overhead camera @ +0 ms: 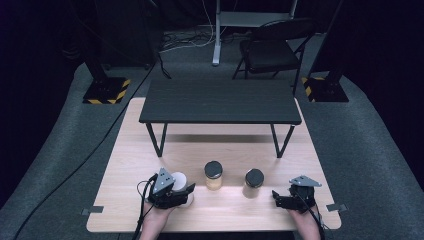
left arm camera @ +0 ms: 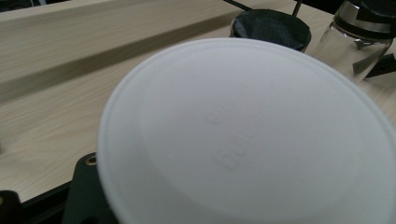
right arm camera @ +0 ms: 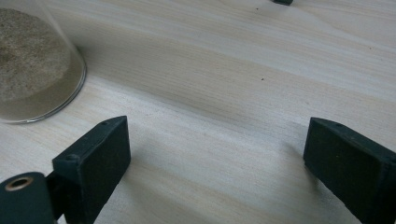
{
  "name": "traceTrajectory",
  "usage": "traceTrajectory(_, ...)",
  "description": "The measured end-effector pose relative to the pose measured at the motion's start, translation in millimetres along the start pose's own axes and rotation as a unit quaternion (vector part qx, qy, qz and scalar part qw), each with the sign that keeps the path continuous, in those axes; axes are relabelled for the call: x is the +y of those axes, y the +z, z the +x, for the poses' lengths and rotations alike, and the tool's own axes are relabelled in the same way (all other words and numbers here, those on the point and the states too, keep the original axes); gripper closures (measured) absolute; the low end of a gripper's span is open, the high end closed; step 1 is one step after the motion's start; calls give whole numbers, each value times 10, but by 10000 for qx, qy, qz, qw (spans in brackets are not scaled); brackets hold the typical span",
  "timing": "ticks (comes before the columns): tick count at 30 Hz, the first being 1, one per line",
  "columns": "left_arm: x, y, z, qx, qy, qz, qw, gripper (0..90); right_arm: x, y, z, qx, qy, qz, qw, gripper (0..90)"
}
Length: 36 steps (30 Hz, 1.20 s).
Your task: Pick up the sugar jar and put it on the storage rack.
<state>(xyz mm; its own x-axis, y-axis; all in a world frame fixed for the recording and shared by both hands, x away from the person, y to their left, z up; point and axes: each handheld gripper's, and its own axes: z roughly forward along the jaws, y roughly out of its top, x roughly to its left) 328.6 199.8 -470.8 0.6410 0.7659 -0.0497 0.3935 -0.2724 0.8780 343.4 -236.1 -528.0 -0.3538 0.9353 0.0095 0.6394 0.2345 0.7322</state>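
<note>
Left gripper (overhead camera: 186, 194) clamped on white-lidded jar (left arm camera: 247, 135): keep it upright, lift straight. Right gripper (right arm camera: 215, 158) open, empty; clear 2 jars (overhead camera: 213, 175) nearby.

Two dark-lidded jars (overhead camera: 213, 175) (overhead camera: 253, 183) stand on the wooden table (overhead camera: 135, 165), before a black shelf (overhead camera: 220, 101); a chair (overhead camera: 272, 47) beyond.

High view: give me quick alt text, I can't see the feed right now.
The left gripper is shut on a white-lidded jar near the front of a light wooden table. Two dark-lidded jars stand to its right, and the right gripper rests open beside them. A small black table stands behind.
</note>
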Motion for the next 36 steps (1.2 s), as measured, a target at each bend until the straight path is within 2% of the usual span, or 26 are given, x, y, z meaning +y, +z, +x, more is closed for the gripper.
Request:
traceTrajectory(7, 117, -89, 19, 6, 22, -112, 9999, 360, 0, 0, -1, 5, 5, -1, 10000, 64)
traceTrajectory(19, 382, -203, 37, 7, 126, -166, 9998, 360, 0, 0, -2, 8, 3, -3, 10000, 64)
traceTrajectory(36, 673, -282, 81, 29, 204, -201, 9996, 359, 0, -1, -6, 25, 11, -6, 10000, 62)
